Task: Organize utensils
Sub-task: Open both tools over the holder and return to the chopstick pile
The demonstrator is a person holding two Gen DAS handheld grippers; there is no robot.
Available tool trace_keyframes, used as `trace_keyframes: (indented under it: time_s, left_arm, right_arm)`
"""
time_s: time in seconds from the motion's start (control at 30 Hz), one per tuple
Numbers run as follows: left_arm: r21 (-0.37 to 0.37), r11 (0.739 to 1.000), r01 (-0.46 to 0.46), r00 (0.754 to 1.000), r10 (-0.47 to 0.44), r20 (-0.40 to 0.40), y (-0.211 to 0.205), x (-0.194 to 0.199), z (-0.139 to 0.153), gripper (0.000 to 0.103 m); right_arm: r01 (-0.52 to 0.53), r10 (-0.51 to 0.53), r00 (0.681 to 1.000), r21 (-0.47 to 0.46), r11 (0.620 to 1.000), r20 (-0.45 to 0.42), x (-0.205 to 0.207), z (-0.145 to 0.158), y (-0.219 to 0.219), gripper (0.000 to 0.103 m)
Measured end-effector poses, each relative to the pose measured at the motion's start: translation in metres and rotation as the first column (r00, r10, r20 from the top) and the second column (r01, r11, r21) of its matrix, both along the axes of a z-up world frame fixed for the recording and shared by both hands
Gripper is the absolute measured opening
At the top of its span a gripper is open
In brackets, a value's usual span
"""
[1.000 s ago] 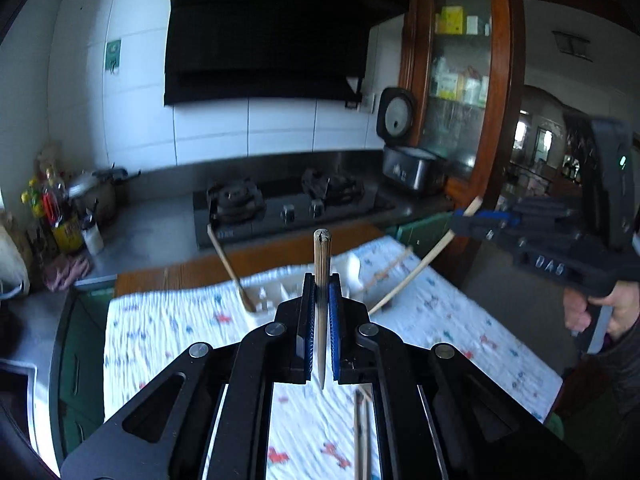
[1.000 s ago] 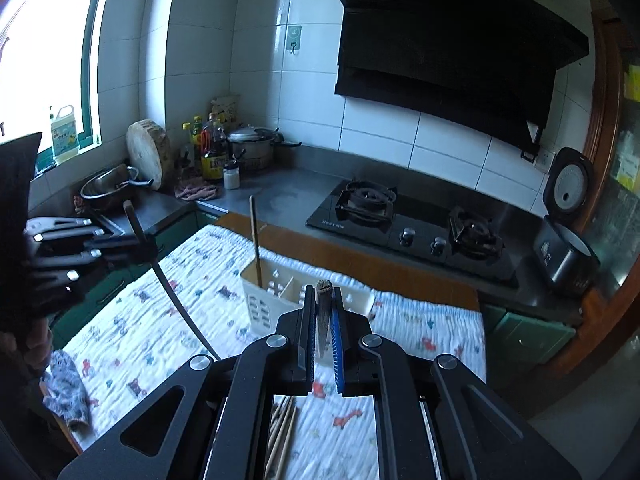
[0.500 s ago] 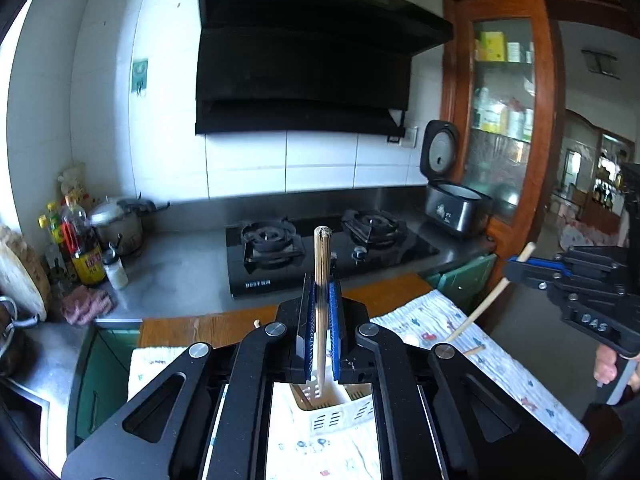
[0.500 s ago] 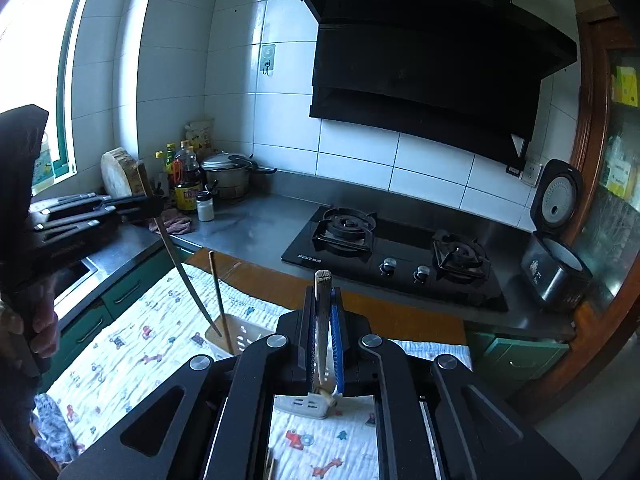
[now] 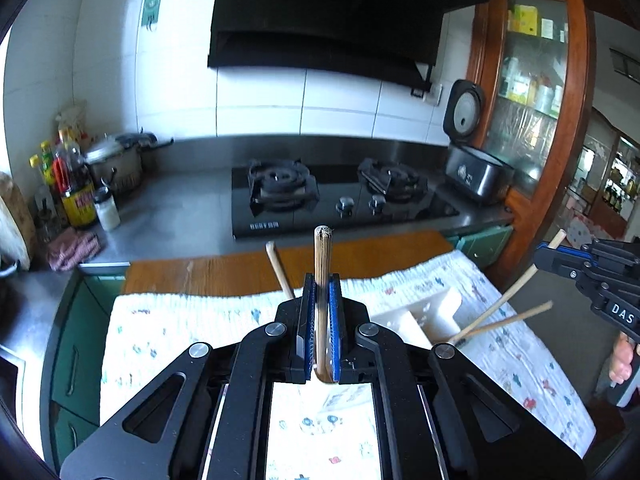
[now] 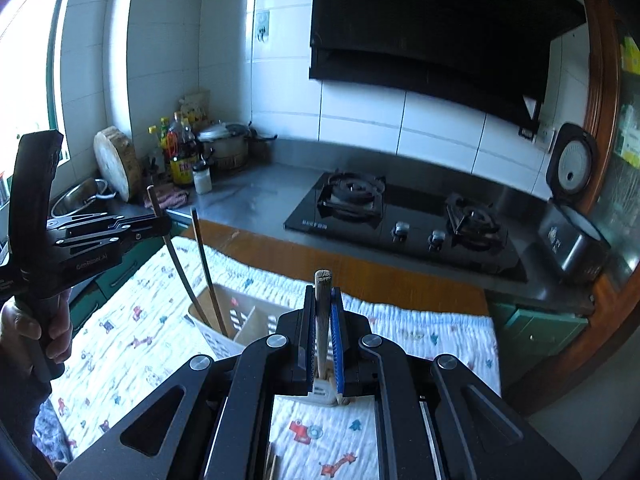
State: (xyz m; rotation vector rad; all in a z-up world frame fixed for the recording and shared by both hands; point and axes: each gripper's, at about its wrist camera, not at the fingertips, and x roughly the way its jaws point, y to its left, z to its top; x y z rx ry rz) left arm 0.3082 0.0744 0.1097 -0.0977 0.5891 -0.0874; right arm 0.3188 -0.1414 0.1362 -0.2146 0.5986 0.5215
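My left gripper (image 5: pixel 321 280) is shut on a wooden chopstick (image 5: pixel 321 264) held upright, its lower end going down into the white utensil caddy (image 5: pixel 424 314). My right gripper (image 6: pixel 321 292) is shut on another chopstick (image 6: pixel 321 304), also reaching into the caddy (image 6: pixel 240 320). In the right wrist view the left gripper (image 6: pixel 160 224) shows at left, its chopstick (image 6: pixel 180 268) slanting into the caddy's left compartment beside a standing chopstick (image 6: pixel 206 264). In the left wrist view the right gripper (image 5: pixel 560 254) shows at right, with its chopstick (image 5: pixel 508 300) angled into the caddy.
The caddy stands on a patterned cloth (image 5: pixel 180 332) over a wooden table (image 5: pixel 224 272). Behind are a steel counter, gas hob (image 5: pixel 340 196), rice cooker (image 5: pixel 476 172), pot and bottles (image 5: pixel 76 192). More chopsticks (image 6: pixel 272 464) lie on the cloth below my right gripper.
Both grippers have moved down toward the caddy with their chopsticks. The chopstick tips now sit inside the caddy's compartments.
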Motion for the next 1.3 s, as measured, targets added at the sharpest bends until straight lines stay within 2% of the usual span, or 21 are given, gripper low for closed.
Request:
trace_keyframes:
  time_s: [0.27,0.33,0.4,0.47,0.6,0.63,0.7,0.73,0.87,1.1,1.17,1.27,1.3]
  left_arm:
    - [-0.038,0.999,-0.007,0.999,0.006,-0.040,0.009,-0.002,-0.017,0.007]
    - [-0.036,0.999,-0.014,0.999,0.013,-0.038,0.008,-0.005,-0.015,0.011]
    - [-0.047,0.999,-0.011,1.000,0.010,-0.024,0.008,-0.011,-0.011,0.025]
    - [-0.042,0.999,-0.018,1.000,0.018,-0.002,0.008,-0.021,-0.005,0.028]
    - [-0.050,0.999,-0.011,0.999,0.013,0.034,0.005,-0.047,0.007,0.029]
    - [-0.047,0.999,-0.011,0.999,0.013,0.041,0.003,-0.055,0.008,0.030]
    - [-0.038,0.999,-0.015,0.999,0.017,0.039,-0.003,-0.073,0.009,0.038]
    - [-0.040,0.999,-0.013,0.999,0.015,0.044,-0.005,-0.081,0.010,0.038]
    - [-0.055,0.998,0.007,0.999,-0.005,0.040,-0.016,-0.120,0.001,0.038]
    - [-0.095,0.995,0.023,0.999,-0.019,0.035,-0.032,-0.187,-0.029,0.044]
    - [-0.083,0.996,0.026,0.999,-0.023,0.034,-0.041,-0.203,-0.039,0.045]
    - [-0.028,0.999,0.022,0.999,-0.021,0.026,-0.055,-0.228,-0.056,0.045]
    - [-0.036,0.999,0.035,0.999,-0.035,0.017,-0.057,-0.235,-0.063,0.045]
  right_arm:
    - [0.009,-0.009,0.999,0.009,1.000,-0.038,0.004,-0.017,-0.003,0.009]
    - [0.017,-0.016,0.999,0.013,1.000,-0.033,0.004,-0.016,-0.005,0.010]
    - [0.015,-0.014,0.999,0.026,1.000,-0.031,0.002,-0.012,-0.007,0.015]
    - [0.024,-0.024,1.000,0.038,0.999,-0.004,-0.007,-0.004,-0.014,0.025]
    - [0.024,-0.026,0.999,0.082,0.996,0.033,-0.032,0.010,-0.030,0.029]
    - [0.023,-0.027,0.999,0.084,0.996,0.041,-0.040,0.011,-0.033,0.035]
    - [0.025,-0.030,0.998,0.081,0.996,0.061,-0.058,0.011,-0.040,0.038]
    - [0.026,-0.031,0.997,0.074,0.997,0.070,-0.066,0.009,-0.042,0.038]
    - [0.007,-0.012,0.998,0.069,0.998,0.063,-0.105,-0.013,-0.052,0.042]
    - [-0.007,0.006,1.000,0.032,0.999,0.014,-0.170,-0.075,-0.065,0.042]
    - [-0.003,0.003,1.000,0.027,1.000,-0.004,-0.183,-0.092,-0.069,0.042]
    - [0.002,0.000,0.999,0.028,1.000,-0.039,-0.202,-0.121,-0.073,0.042]
    - [0.005,-0.004,0.999,0.026,1.000,-0.049,-0.208,-0.132,-0.074,0.042]
